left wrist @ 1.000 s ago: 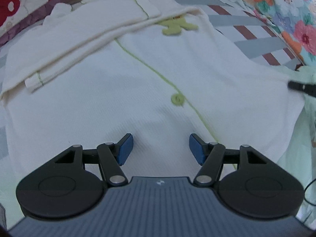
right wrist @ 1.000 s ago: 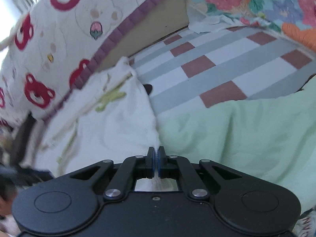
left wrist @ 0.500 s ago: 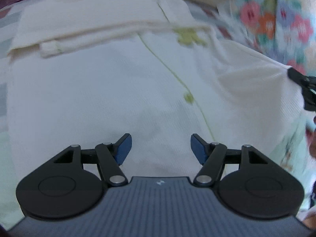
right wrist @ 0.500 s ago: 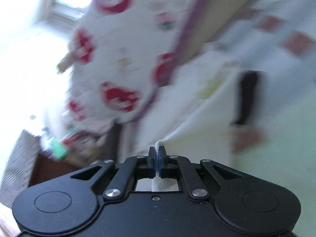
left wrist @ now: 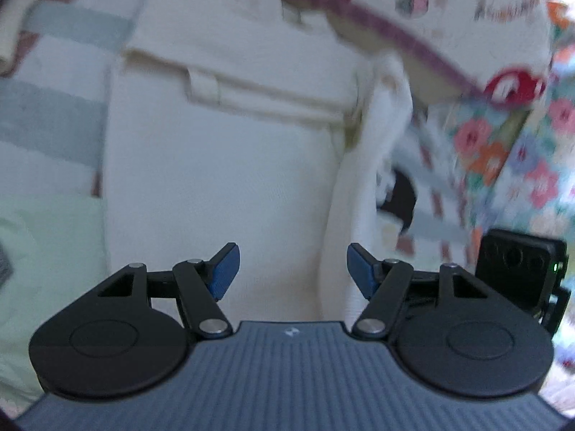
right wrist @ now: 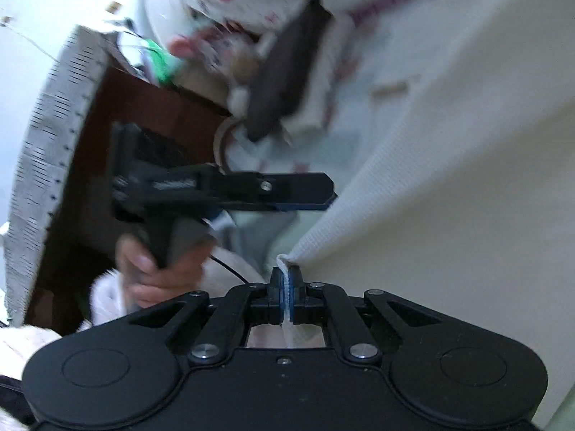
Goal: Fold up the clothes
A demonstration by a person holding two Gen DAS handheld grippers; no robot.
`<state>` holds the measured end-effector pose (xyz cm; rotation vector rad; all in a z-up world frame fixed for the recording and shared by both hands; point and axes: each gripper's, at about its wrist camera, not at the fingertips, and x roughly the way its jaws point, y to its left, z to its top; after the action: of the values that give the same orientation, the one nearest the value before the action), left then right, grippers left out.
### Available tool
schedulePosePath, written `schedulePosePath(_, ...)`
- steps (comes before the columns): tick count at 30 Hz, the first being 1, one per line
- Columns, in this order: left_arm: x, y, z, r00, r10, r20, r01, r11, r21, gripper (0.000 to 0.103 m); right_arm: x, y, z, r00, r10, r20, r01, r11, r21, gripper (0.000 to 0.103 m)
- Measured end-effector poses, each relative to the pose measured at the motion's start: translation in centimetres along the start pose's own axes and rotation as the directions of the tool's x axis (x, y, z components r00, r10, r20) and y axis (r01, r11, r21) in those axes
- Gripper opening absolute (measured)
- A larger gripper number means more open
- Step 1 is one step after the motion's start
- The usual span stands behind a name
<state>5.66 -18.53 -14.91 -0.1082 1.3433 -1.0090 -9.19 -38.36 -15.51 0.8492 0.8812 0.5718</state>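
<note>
**Right tongs carry the garment's edge across; the fold line runs away from you**

Your right tongs (right wrist: 286, 289) are pressed together on a corner of the cream garment (left wrist: 215, 165), a small tuft of ribbed cloth caught between the pads. From that pinch the fabric rises in a taut sheet up and to the right in the right wrist view. In the left wrist view the same lifted side stands as a raised flap (left wrist: 363, 179) along the garment's right edge, while the rest lies flat on the striped bedsheet (left wrist: 54, 72), with one sleeve (left wrist: 251, 82) already folded across the top.

The garment's long axis runs straight away from your left tongs (left wrist: 291, 269), which are spread, hold nothing and hover just above its near hem. The lifted flap lies to their right, the flat body directly ahead. Your left hand (right wrist: 161, 269), gripping its tool's handle, sits just beside the pinched corner.

So the fold likely travels from right to left across that long axis. The right tongs alone hold cloth; the left are nearer the flat panel and well placed to steady it.
</note>
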Motion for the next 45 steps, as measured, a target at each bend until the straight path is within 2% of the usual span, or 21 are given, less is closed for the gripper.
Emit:
schedulePosePath(2,1.9,-0.5,0.6,0.999,0.012,-0.041,-0.010,0.999,0.050,0.065,0.3,-0.4,-0.6,1.000,0.001,-0.011,-0.001,1.000,0.010,0.005)
schedulePosePath(4,3.6,-1.1,1.5,0.998,0.059,-0.036,-0.056,0.995,0.086,0.066,-0.2,-0.4,-0.9,1.000,0.013,0.001,-0.013,1.000,0.013,0.005)
schedulePosePath(6,4.6,-1.9,2.3,0.999,-0.005,-0.049,0.010,0.994,0.107,0.067,-0.9,-0.3,-1.2,0.999,0.026,0.019,-0.026,1.000,0.012,0.005)
schedulePosePath(8,5.6,-2.8,2.9,0.992,-0.099,-0.079,0.108,0.987,0.118,0.075,-1.8,-0.2,-1.3,0.999,0.029,0.038,-0.029,1.000,0.007,0.005)
schedulePosePath(10,7.2,-3.2,2.8,0.987,-0.109,-0.122,0.124,0.985,0.124,0.075,-2.6,-0.8,-1.4,0.999,0.022,0.044,-0.022,1.000,0.007,0.005)
schedulePosePath(11,7.9,-3.3,2.5,0.987,-0.087,-0.134,0.104,0.987,0.126,0.071,-2.5,-0.9,-1.3,0.999,0.004,0.041,-0.004,1.000,0.005,0.005)
schedulePosePath(12,8.4,-3.5,2.0,0.988,-0.064,-0.139,0.084,0.986,0.144,0.055,-2.4,-0.9,-1.2,0.999,-0.019,0.033,0.019,1.000,0.001,0.005)
schedulePosePath(13,8.8,-3.6,1.5,0.989,-0.040,-0.142,0.064,0.984,0.168,0.028,-2.3,-0.9,-1.2,0.999,-0.048,0.017,0.048,0.999,-0.007,0.005)
schedulePosePath(14,9.0,-3.7,1.1,0.989,-0.017,-0.147,0.044,0.982,0.184,0.018,-2.2,-0.8,-1.1,0.997,-0.078,0.002,0.078,0.997,-0.017,0.008)
schedulePosePath(17,8.9,-3.9,0.5,0.993,0.012,-0.121,0.012,0.980,0.198,0.013,-3.9,-0.8,0.3,0.990,-0.141,-0.019,0.141,0.990,-0.013,0.014)
schedulePosePath(19,8.5,-4.2,0.3,0.994,0.018,-0.105,0.004,0.979,0.203,0.010,-6.0,-1.0,2.4,0.982,-0.188,0.015,0.188,0.982,0.013,0.035)
schedulePosePath(20,8.4,-4.3,0.2,0.995,0.025,-0.095,-0.005,0.978,0.207,0.010,-7.4,-1.1,3.6,0.969,-0.240,0.054,0.238,0.971,0.025,0.043)
schedulePosePath(21,8.4,-4.4,0.1,0.996,0.032,-0.087,-0.013,0.977,0.213,0.010,-8.9,-1.3,5.2,0.949,-0.301,0.093,0.299,0.954,0.037,0.044)
schedulePosePath(25,7.6,-4.7,-0.4,0.996,0.060,-0.061,-0.044,0.969,0.244,0.010,-12.2,-1.6,12.4,0.827,-0.533,0.179,0.523,0.846,0.100,0.048)
schedulePosePath(26,7.5,-4.8,-0.5,0.996,0.066,-0.055,-0.050,0.966,0.253,0.010,-12.5,-1.9,14.1,0.803,-0.567,0.184,0.554,0.824,0.123,0.049)
schedulePosePath(29,7.2,-4.8,-0.6,0.997,0.067,-0.046,-0.053,0.964,0.261,0.010,-12.2,-3.0,18.8,0.756,-0.628,0.185,0.598,0.777,0.198,0.049)
schedulePosePath(32,7.2,-4.8,-0.7,0.997,0.063,-0.040,-0.050,0.964,0.261,0.010,-10.9,-4.9,22.1,0.744,-0.649,0.160,0.594,0.752,0.287,0.049)
schedulePosePath(34,7.2,-4.6,-0.7,0.998,0.058,-0.038,-0.046,0.964,0.261,0.010,-9.3,-5.9,23.7,0.721,-0.682,0.121,0.615,0.710,0.344,0.050)
schedulePosePath(41,7.3,-4.2,-0.7,0.998,0.038,-0.044,-0.026,0.968,0.248,0.010,-6.0,-8.7,26.2,0.612,-0.790,0.037,0.723,0.578,0.379,0.051)
schedulePosePath(43,7.4,-4.2,-0.7,0.998,0.033,-0.046,-0.021,0.969,0.245,0.010,-5.6,-9.7,26.4,0.602,-0.798,0.024,0.728,0.561,0.395,0.051)
schedulePosePath(45,7.4,-4.2,-0.7,0.998,0.023,-0.055,-0.010,0.973,0.232,0.010,-5.4,-10.4,26.5,0.608,-0.794,0.022,0.718,0.561,0.411,0.052)
